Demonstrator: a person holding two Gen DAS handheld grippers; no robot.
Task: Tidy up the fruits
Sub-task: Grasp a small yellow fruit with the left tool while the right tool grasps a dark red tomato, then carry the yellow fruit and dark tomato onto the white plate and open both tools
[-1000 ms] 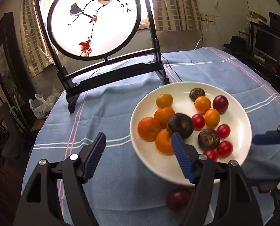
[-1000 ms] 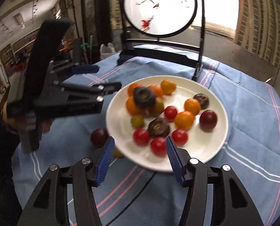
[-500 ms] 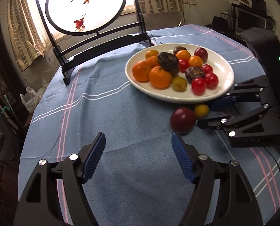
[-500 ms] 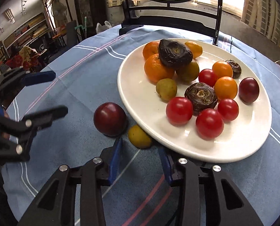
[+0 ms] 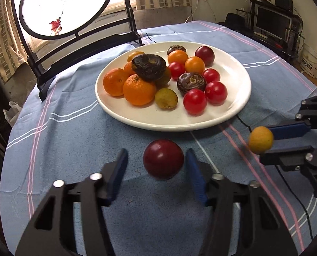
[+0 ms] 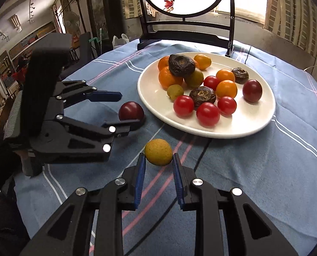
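Fingers of the left gripper (image 5: 157, 165) are standing spread apart, one on each side of the dark red plum (image 5: 163, 159), with a visible gap between each blue pad and the fruit's skin; nothing is being gripped here. The plum is resting on the blue tablecloth (image 5: 73, 140), just outside the near rim of the white plate (image 5: 239, 104), and is lying directly ahead along the gripper's forward axis, centred in the opening. Being nearly round, it is offering no long axis to align with, so the coming closure is judged to depend only on the pads advancing a little farther past the fruit's widest part. The left gripper is plainly the nearer one to the plum.

The right gripper (image 6: 159, 163) is pinching the small yellow fruit (image 6: 158, 152) at the very tips of its pads, its fingers narrowed onto it. In the left wrist view the yellow fruit (image 5: 260, 140) appears lifted clear of the cloth, off to the right of the plum and apart from the plate's rim. The hold is shallow, so the fruit is likely to slip if swung quickly.

On the plate, oranges (image 5: 139, 89), cherry tomatoes (image 5: 195, 101), dark wrinkled fruits (image 5: 149, 66), a second plum (image 5: 204, 53) and a greenish fruit (image 5: 166, 98) are lying together. Behind the plate, a round painted screen (image 5: 66, 6) is standing on the table.
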